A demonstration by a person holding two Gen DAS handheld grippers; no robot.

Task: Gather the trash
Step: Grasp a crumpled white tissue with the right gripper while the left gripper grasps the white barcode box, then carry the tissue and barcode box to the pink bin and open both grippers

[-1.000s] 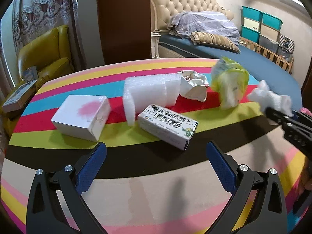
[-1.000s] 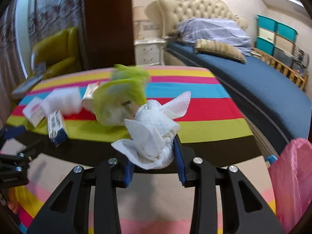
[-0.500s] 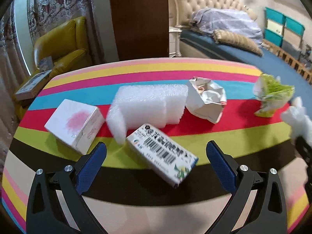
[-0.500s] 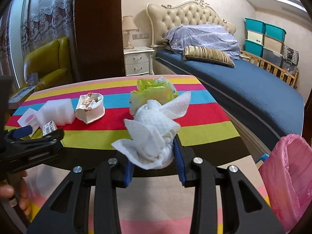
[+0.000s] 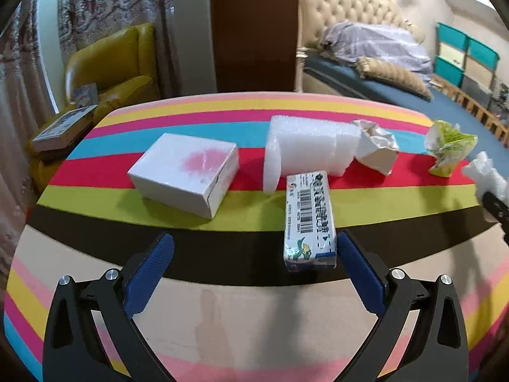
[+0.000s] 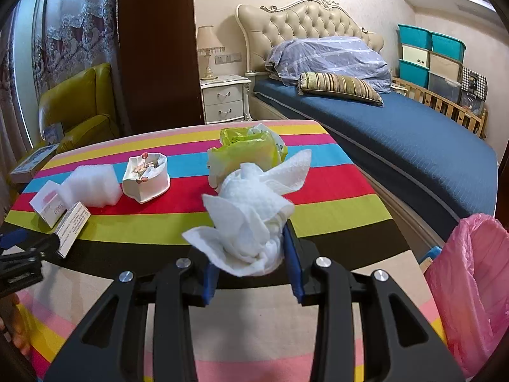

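Note:
My left gripper (image 5: 254, 254) is open above the striped table (image 5: 222, 318). A barcode-printed box (image 5: 310, 219) lies just inside its right fingertip, with no pad pressing on it. Behind it are a white box with a pink blot (image 5: 186, 173), a white foam block (image 5: 305, 151), a crumpled paper cup (image 5: 377, 149) and a green wrapper (image 5: 448, 146). My right gripper (image 6: 251, 254) is shut on a crumpled white tissue (image 6: 251, 219), held over the table's near right part. A pink trash bag (image 6: 470, 286) hangs open at the right, beside the table.
In the right wrist view, a bed (image 6: 397, 133) lies beyond the table's right edge, a nightstand (image 6: 224, 98) behind it and a yellow armchair (image 6: 79, 105) at the back left. The left gripper (image 6: 19, 254) shows at this view's left edge, near the barcode box (image 6: 71, 226).
The left gripper's view has swung left and closer, so the barcode box now lies by its right finger. The green wrapper, blurred a second ago, lies still. The right gripper still holds the tissue.

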